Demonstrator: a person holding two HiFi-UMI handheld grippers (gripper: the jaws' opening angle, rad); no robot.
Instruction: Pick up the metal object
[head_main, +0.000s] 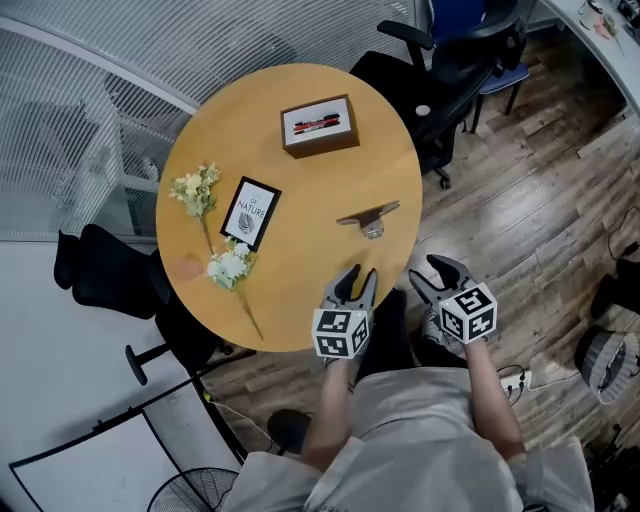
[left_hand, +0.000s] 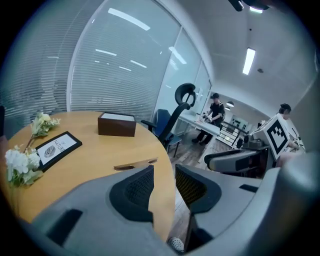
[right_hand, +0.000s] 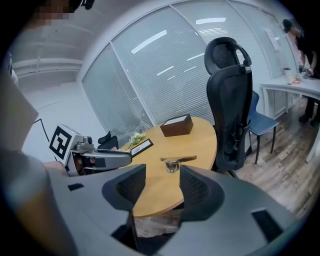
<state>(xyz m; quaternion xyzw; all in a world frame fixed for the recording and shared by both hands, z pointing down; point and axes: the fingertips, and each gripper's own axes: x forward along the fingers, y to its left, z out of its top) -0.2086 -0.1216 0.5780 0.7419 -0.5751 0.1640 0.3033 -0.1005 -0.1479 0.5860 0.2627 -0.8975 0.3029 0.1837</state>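
1. Near the right edge of the round table (head_main: 300, 275), the metal object (head_main: 368, 217) lies flat, with neither gripper touching it.
2. Left gripper (head_main: 355, 282): jaws spread and empty, over the table's near rim; the object sits ahead of its tips.
3. Right gripper (head_main: 437, 272): jaws spread and empty, just off the rim, object ahead and leftward.
4. Beyond: brown box (head_main: 319, 125), framed card (head_main: 250, 212), flowers (head_main: 212, 225).

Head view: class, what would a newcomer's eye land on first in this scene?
The round wooden table fills the middle, with a metal object lying near its right edge. Nearer the person, the left gripper and right gripper hang open and empty, each bearing a black-and-white marker cube. A brown box sits at the far side.
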